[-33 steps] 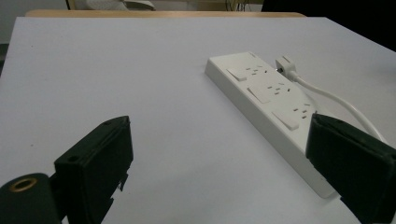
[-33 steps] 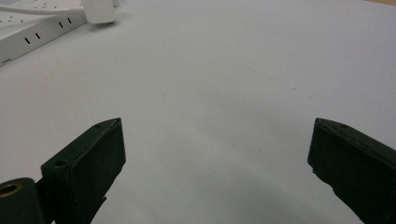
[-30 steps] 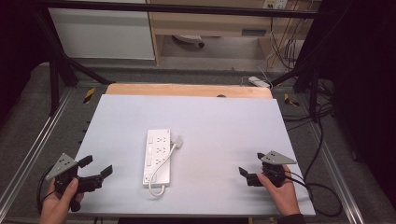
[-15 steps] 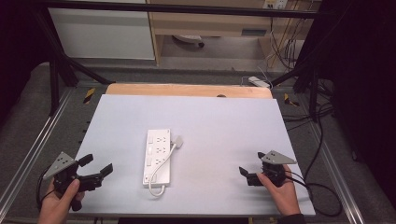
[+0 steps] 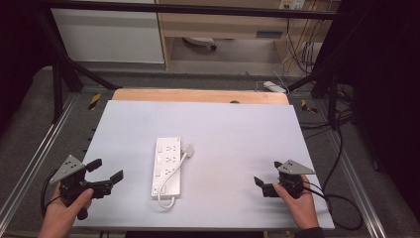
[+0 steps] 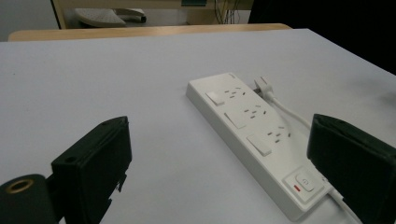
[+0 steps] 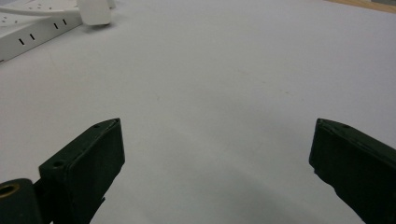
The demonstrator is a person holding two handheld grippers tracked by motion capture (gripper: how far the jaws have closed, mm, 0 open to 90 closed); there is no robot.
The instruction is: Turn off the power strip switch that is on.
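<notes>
Power strip [image 5: 167, 166] lies flat near the middle of the white table top [image 5: 223, 129], a bit left of centre, long side running away from the person. White, three socket groups, each with its own switch, plus a main switch with a red mark at the near end. Its white cord [image 5: 173, 191] leaves the near end, loops on the table and runs up along the strip's right side to the plug [image 5: 188, 149], which lies on the table just beside the far half of the strip.

Left gripper [image 5: 106, 171] sits at the near left corner of the table, held in the left hand [image 5: 64, 210], jaws spread wide with nothing between them, well apart from the strip. In the left gripper view the strip [image 6: 252, 135] lies ahead and to the right, its near end partly behind the right jaw.

Right gripper [image 5: 267, 179] is at the near right side, held in the right hand [image 5: 299, 203], jaws also spread, holding nothing, low over bare table. In the right gripper view the strip's edge [image 7: 32, 28] and plug [image 7: 95, 11] show at the top left, far from the jaws.
</notes>
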